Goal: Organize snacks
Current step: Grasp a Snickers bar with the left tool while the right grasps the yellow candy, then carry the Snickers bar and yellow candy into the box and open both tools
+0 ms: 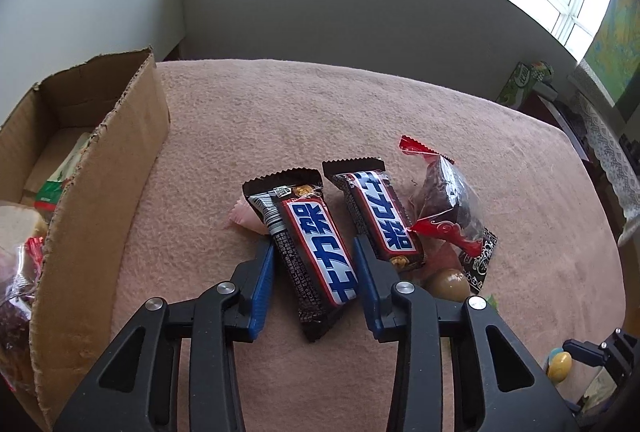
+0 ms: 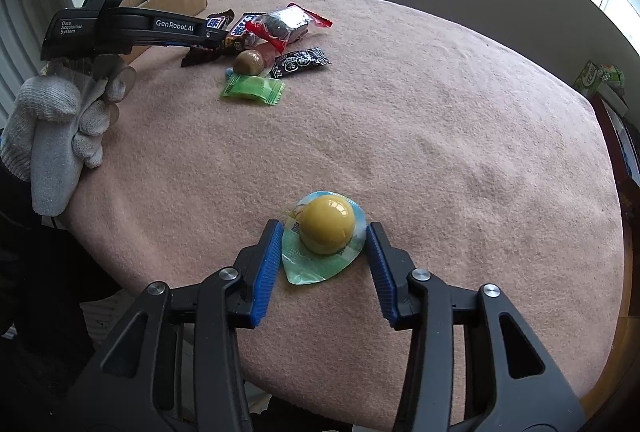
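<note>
My left gripper [image 1: 314, 252] is open, its blue pads on either side of a brown chocolate bar [image 1: 308, 252] that lies on the pink cloth. A second chocolate bar [image 1: 378, 212] lies just right of it, then a clear-wrapped dark cake with red ends [image 1: 446, 200]. My right gripper [image 2: 324, 236] is open around a yellow jelly cup [image 2: 326, 228] on the cloth, pads close to its rim but apart from it. In the right wrist view the left gripper [image 2: 208, 34] sits over the snack pile.
An open cardboard box [image 1: 100, 168] with several snacks inside stands at the left. A brown ball candy [image 2: 249, 62], a green candy [image 2: 252, 90] and a black packet [image 2: 300, 62] lie by the pile. A pink candy [image 1: 244, 218] peeks out behind the bar. The table edge is near.
</note>
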`<state>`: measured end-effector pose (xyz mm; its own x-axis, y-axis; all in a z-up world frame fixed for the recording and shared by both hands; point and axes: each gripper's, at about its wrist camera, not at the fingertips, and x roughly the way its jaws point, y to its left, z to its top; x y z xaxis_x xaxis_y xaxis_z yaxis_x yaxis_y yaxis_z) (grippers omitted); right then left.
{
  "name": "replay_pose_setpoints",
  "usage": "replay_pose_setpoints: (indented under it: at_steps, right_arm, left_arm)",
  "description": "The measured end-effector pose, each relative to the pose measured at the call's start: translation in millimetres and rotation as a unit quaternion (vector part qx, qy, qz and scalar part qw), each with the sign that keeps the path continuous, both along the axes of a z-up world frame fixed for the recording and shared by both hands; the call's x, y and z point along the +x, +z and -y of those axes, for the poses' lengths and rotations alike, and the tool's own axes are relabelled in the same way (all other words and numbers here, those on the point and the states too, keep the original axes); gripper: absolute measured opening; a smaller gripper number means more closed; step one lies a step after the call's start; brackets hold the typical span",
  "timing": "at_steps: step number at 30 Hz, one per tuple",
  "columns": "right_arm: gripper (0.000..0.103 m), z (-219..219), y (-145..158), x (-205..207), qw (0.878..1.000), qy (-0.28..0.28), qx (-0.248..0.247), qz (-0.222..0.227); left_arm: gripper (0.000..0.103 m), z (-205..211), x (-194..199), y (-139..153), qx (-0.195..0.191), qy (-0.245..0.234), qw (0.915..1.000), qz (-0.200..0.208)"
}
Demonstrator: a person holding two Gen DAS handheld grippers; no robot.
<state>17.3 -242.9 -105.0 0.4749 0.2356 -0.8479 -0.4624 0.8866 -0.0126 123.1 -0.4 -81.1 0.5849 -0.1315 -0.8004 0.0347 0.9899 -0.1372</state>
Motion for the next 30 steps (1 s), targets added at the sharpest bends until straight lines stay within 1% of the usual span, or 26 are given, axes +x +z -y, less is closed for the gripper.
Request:
replay_pose_setpoints:
  at_steps: [5,9,13,22,25,30]
  right_arm:
    - [0.044,6,0,-2,1.0,-0.007,0.013,-0.003]
    - [0.044,9,2,-1,1.0,-0.019,0.02,-0.002]
    - [0.044,11,7,0,0.999,-0.026,0.02,0.004]
    - [0.044,6,28,-3,0.999,-0.034,0.024,0.022]
    - [0.044,-2,38,-3,0.999,-0.031,0.027,0.03]
    - [0.044,-22,56,0,0.998,-0.021,0.031,0.05]
  left_arm:
    - [0.032,6,-4,-1,-0.001,-0.007,1.0,0.003]
    - [0.032,3,-7,2,-0.012,-0.01,0.9999,0.003]
    - [0.032,4,-14,6,-0.012,-0.017,0.9997,0.011]
    - [0.032,-3,-35,26,-0.036,-0.03,0.9981,0.039]
    - [0.032,-5,-43,35,-0.042,-0.033,0.9972,0.053]
    - [0.032,-22,-62,49,-0.05,-0.029,0.9953,0.078]
